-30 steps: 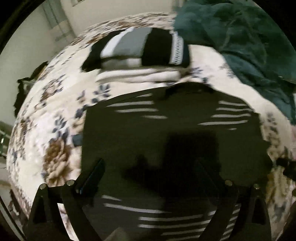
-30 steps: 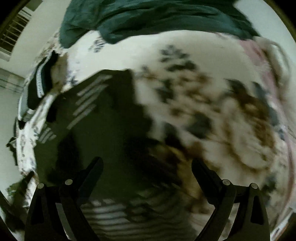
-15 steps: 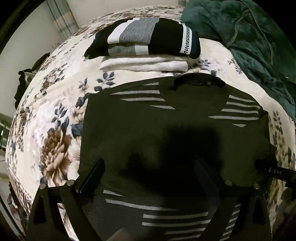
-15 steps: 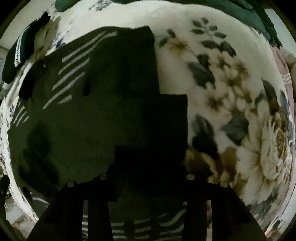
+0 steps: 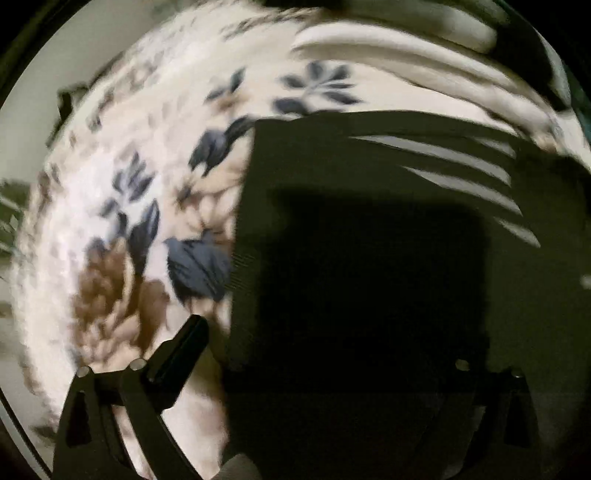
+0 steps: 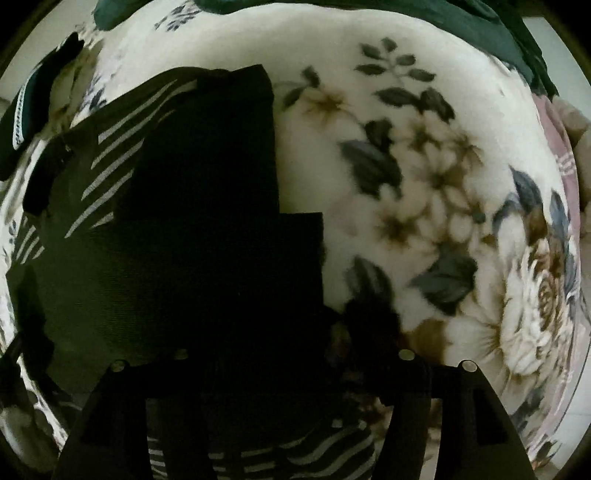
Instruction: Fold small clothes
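Dark striped top (image 5: 332,221) spread flat on floral bed blanket (image 5: 122,221).
Left claw (image 5: 325,365) wide apart, straddling the top's side edge, nothing pinched. Right claw (image 6: 291,373) opening above the other side edge, dark cloth between its fingers, grip impossible to tell. Folded clothes (image 5: 424,51) stacked beyond; green blanket (image 6: 498,26) further off.

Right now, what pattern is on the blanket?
Cream blanket with dark leaves and brown flowers; clearest in the right wrist view.
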